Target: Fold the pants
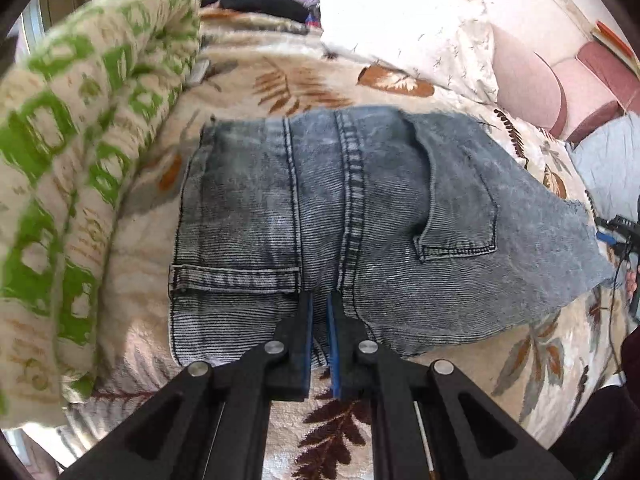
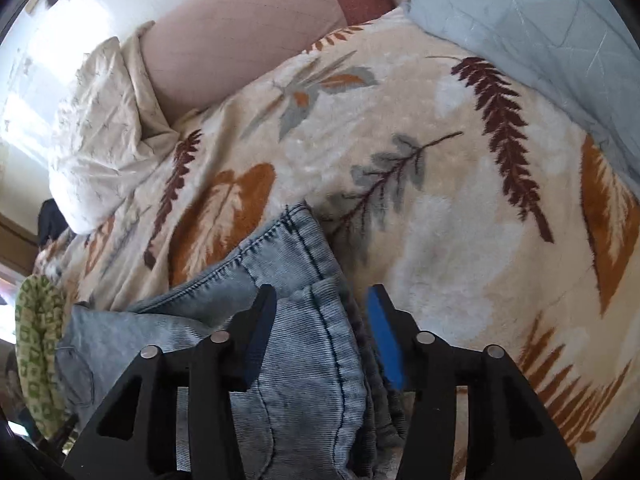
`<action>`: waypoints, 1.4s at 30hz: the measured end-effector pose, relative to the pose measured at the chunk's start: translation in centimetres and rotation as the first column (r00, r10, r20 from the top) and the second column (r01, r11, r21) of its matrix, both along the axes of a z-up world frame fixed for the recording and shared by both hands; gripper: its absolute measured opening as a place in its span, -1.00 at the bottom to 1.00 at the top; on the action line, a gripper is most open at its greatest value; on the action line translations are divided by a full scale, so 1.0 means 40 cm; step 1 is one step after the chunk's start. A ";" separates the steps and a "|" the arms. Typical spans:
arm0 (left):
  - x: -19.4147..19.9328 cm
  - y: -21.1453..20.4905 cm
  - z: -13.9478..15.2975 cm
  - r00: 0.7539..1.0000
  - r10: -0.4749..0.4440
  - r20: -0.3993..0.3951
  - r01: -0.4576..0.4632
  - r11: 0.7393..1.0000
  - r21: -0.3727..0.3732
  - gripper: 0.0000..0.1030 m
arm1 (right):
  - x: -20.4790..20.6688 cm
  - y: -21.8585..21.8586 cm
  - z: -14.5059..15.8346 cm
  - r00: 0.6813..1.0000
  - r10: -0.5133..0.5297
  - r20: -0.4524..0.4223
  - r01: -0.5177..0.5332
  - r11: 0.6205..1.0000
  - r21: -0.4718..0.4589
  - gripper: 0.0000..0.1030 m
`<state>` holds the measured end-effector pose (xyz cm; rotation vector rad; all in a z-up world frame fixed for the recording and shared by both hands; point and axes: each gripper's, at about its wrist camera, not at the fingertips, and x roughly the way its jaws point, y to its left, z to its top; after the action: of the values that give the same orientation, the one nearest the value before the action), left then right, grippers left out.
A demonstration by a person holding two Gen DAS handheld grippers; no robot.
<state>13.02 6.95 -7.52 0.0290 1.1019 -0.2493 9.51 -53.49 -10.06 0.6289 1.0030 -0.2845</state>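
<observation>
Left gripper (image 1: 320, 300): pinched nearly together, blue pads showing only a thin slit, with a narrow strip of denim caught between the tips. Clenched on the near edge of the pants (image 1: 340, 216), right at the foot of the double-stitched centre seam (image 1: 352, 184). Just left of the fingers, a flat hemmed band of denim (image 1: 236, 276); ahead and to the right, a back pocket (image 1: 456, 208) with its point toward the fingers. Further right, a raw, frayed edge of the cloth. Spread under and around everything, a cream blanket with leaf print (image 1: 320, 84). Far left of the fingers, a bunched green-and-cream quilt (image 1: 80, 160); beyond the pants, a dark garment (image 1: 252, 0); ahead right, a white pillow (image 1: 440, 40) and a pink headboard (image 1: 532, 84).

Right gripper (image 2: 320, 300): fingers parted, released, not pressing anything. Folded denim running up between them, a stitched seam down the middle of the gap; left finger (image 2: 260, 320) lying over the cloth, right finger's blue pad (image 2: 384, 332) just beside the stacked fold edges, apart from them as far as can be told. Ahead of the tips, a hemmed corner of the pants (image 2: 296, 228) ending on the blanket. To the right, only leaf-print blanket (image 2: 460, 220); beyond, a pale blue pillow (image 2: 520, 20). Ahead left, the white pillow (image 2: 96, 140) against the headboard (image 2: 240, 40); far left, the green quilt (image 2: 38, 340).
</observation>
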 end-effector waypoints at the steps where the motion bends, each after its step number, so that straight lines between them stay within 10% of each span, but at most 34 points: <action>1: -0.009 -0.012 0.014 1.000 -0.009 0.028 0.008 1.000 0.023 -0.80 | 0.002 0.002 0.000 1.000 -0.001 0.006 0.001 1.000 -0.002 -0.07; 5: -0.045 -0.074 0.099 0.987 -0.072 0.144 0.069 0.997 0.020 -0.79 | 0.030 0.024 -0.008 1.000 0.021 -0.015 -0.022 0.999 -0.043 -0.07; 9: -0.053 -0.206 0.151 0.966 -0.191 0.172 0.204 0.977 -0.060 -0.65 | 0.041 0.045 -0.029 0.997 0.048 -0.058 -0.054 0.994 -0.099 -0.55; 23: -0.068 -0.805 0.051 0.819 -0.563 0.110 0.574 0.800 -0.177 -0.51 | 0.073 0.038 0.093 0.983 0.059 0.172 -0.025 0.982 -0.189 -0.66; 33: -0.027 -0.888 -0.087 0.841 -0.539 -0.047 0.521 0.831 -0.196 -0.27 | 0.163 -0.015 -0.062 0.998 0.048 0.036 -0.044 0.992 -0.115 -0.51; 42: -0.055 -0.856 -0.036 0.854 -0.520 0.013 0.502 0.818 -0.279 -0.12 | -0.043 0.064 0.104 0.982 0.113 0.154 -0.092 0.986 -0.138 -0.31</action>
<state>10.82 -27.30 -8.94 0.0721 1.0995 -0.8958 7.79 -50.92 -5.91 0.4719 0.8507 -0.2025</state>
